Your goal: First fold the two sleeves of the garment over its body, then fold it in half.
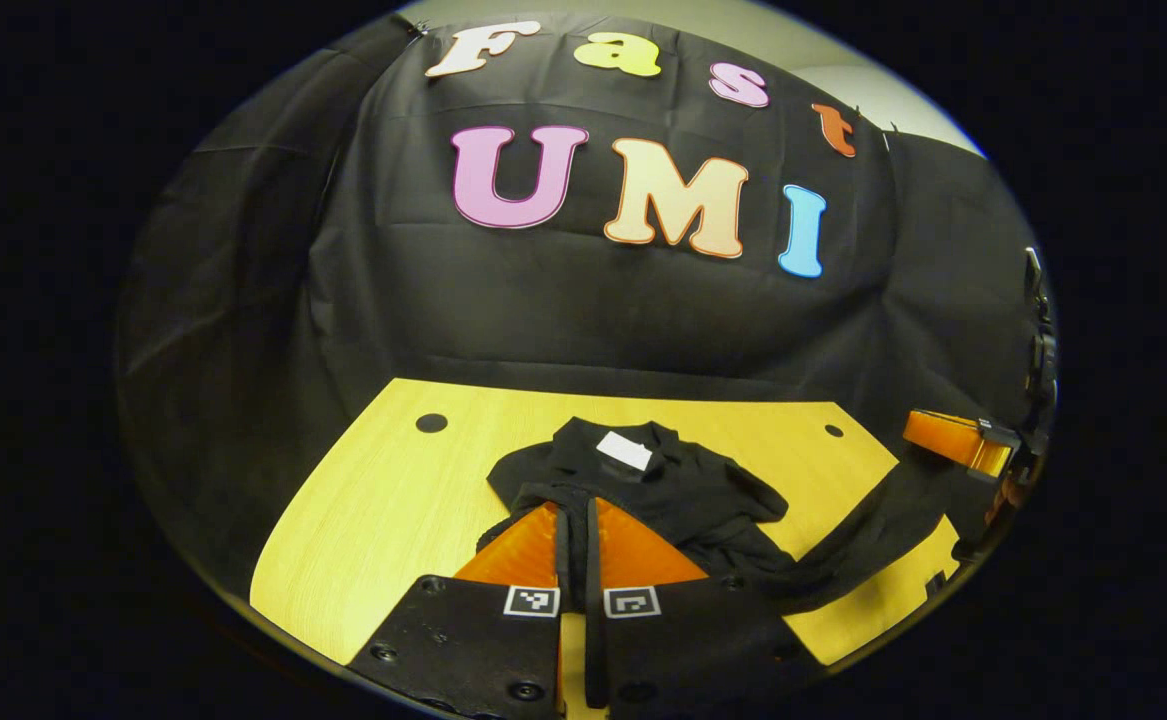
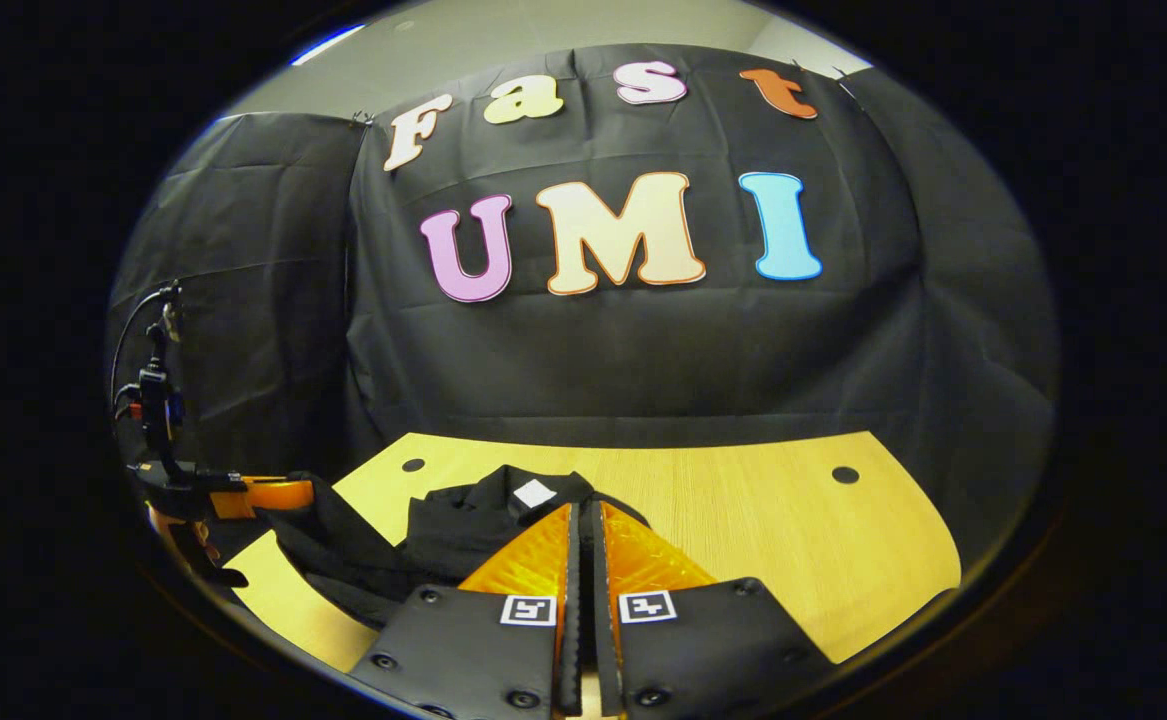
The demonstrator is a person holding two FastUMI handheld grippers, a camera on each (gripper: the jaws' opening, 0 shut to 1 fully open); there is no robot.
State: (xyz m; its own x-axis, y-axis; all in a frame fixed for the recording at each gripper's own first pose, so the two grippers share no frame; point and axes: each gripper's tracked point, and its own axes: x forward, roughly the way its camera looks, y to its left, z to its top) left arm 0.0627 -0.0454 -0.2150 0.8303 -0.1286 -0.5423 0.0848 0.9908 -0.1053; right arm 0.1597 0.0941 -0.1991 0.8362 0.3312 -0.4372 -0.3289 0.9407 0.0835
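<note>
Garment point(image 1: 678, 490), black, is spread on the yellow table point(image 1: 373, 500), with a white tag point(image 1: 624, 450) at its collar; the left gripper point(image 1: 575, 535) is closed on its near edge; the right gripper point(image 2: 583, 545) is likewise pinched on dark cloth.

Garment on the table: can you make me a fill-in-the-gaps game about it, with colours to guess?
1. The garment on the table is coloured ___.
2. The table under it is coloured ___.
3. The little tag at its collar is coloured ___.
4. The left gripper has fingers coloured ___.

Missing words: black, yellow, white, orange.
</note>
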